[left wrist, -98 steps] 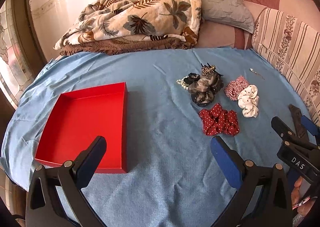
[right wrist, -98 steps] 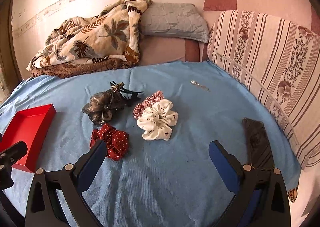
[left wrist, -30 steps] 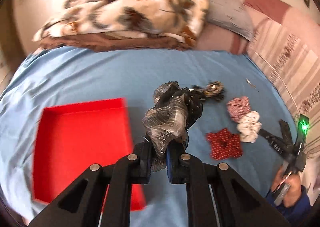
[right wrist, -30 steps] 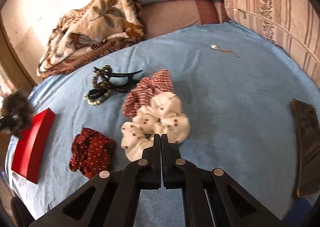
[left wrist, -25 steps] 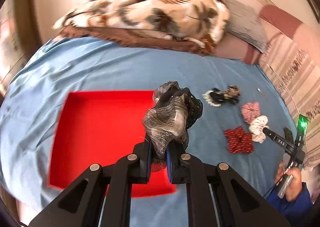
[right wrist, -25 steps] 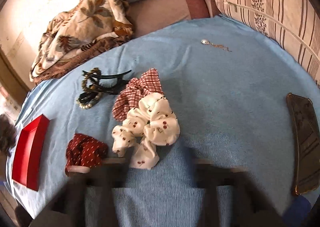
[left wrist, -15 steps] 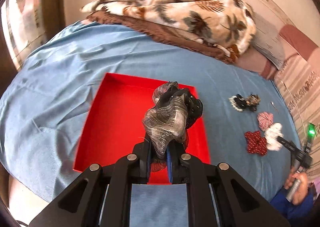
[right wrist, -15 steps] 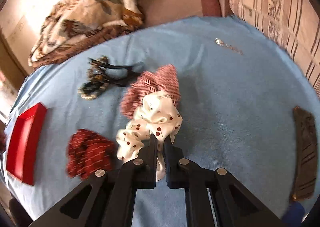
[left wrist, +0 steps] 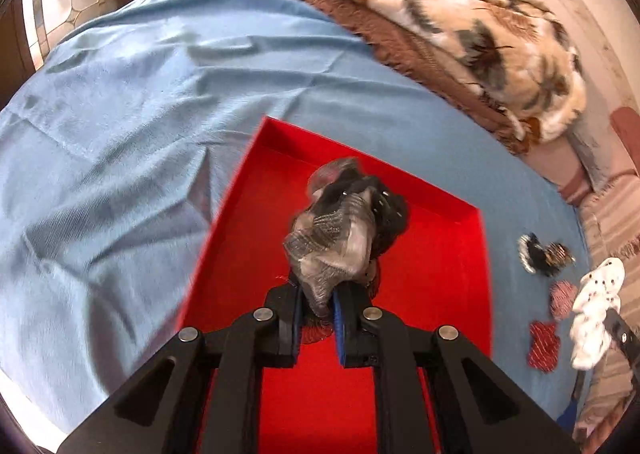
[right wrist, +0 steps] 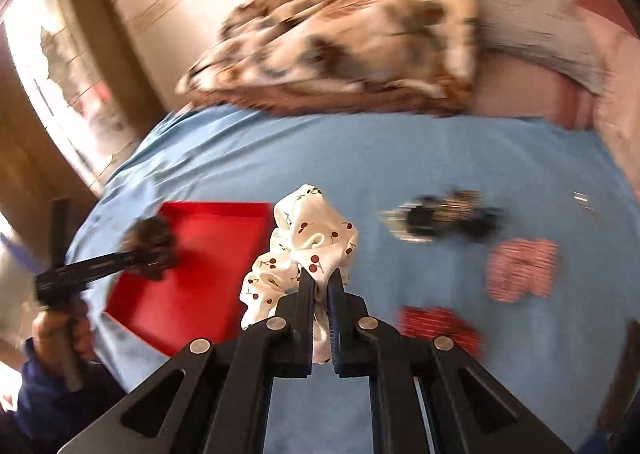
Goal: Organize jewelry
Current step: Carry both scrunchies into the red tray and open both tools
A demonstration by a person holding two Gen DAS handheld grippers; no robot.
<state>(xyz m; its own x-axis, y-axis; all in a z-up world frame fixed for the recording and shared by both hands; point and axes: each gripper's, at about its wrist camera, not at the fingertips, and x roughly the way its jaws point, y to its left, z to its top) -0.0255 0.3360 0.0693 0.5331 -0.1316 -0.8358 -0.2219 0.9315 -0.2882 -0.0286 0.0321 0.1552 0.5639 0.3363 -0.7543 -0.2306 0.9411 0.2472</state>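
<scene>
My left gripper (left wrist: 318, 296) is shut on a grey-black scrunchie (left wrist: 340, 234) and holds it over the red tray (left wrist: 440, 254). My right gripper (right wrist: 319, 284) is shut on a white cherry-print scrunchie (right wrist: 304, 246), lifted above the blue sheet, to the right of the red tray (right wrist: 208, 254). The left gripper with its scrunchie also shows in the right wrist view (right wrist: 148, 244). A dark red dotted scrunchie (right wrist: 436, 324), a pink checked scrunchie (right wrist: 520, 268) and a black hair claw with beads (right wrist: 444, 220) lie on the sheet.
A leaf-print blanket (left wrist: 460, 26) and a grey pillow (right wrist: 540, 34) lie at the back of the blue sheet (left wrist: 120, 134). A small metal clip (right wrist: 586, 200) lies at far right. A striped cushion (left wrist: 616, 222) borders the right side.
My left gripper has carried the grey-black scrunchie left to above the tray. My right gripper has closed on the white scrunchie, lifted it and swung left.
</scene>
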